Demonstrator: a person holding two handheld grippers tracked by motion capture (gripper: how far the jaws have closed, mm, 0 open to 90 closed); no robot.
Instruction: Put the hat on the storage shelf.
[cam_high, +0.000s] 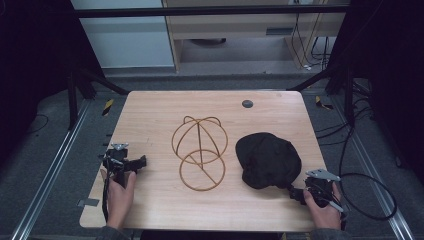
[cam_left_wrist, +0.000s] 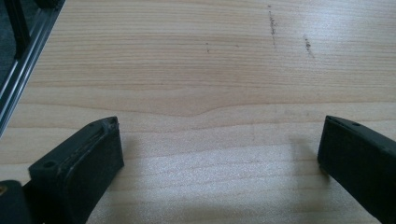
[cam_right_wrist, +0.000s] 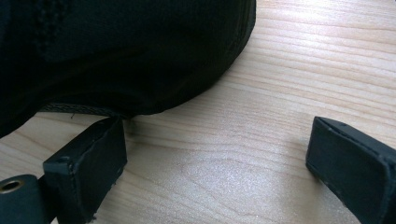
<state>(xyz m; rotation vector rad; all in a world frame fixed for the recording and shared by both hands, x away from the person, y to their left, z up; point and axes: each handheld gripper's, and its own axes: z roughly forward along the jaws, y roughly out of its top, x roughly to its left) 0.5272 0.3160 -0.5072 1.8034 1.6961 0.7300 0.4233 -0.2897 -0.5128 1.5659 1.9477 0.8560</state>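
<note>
Both tongs stand wide with nothing between the pads. Right gripper (cam_high: 296, 193) sits at the lower right of the high view, just beside the near edge of the black cap (cam_high: 268, 160); in the right gripper view its jaws rise from the bottom corners, one pad tip meeting or nearly meeting the cap's brim (cam_right_wrist: 88, 110), the other well apart over bare wood. Left gripper (cam_high: 141, 162) rests at the lower left of the high view, its jaws spread over the bare table (cam_left_wrist: 210, 84), well apart from the cap.

The wire hat stand (cam_high: 200, 152) occupies the centre of the frame, between the two grippers, with the cap to its right and apart from it.

Step in hand, by judgement: approach to the cap for pickup, presumably for placement on the stand.

Next move calls for: advance the right jaws so the brim passes between the pads, then close on it. Note that soft fabric may fold or slip under a shallow bite
</note>
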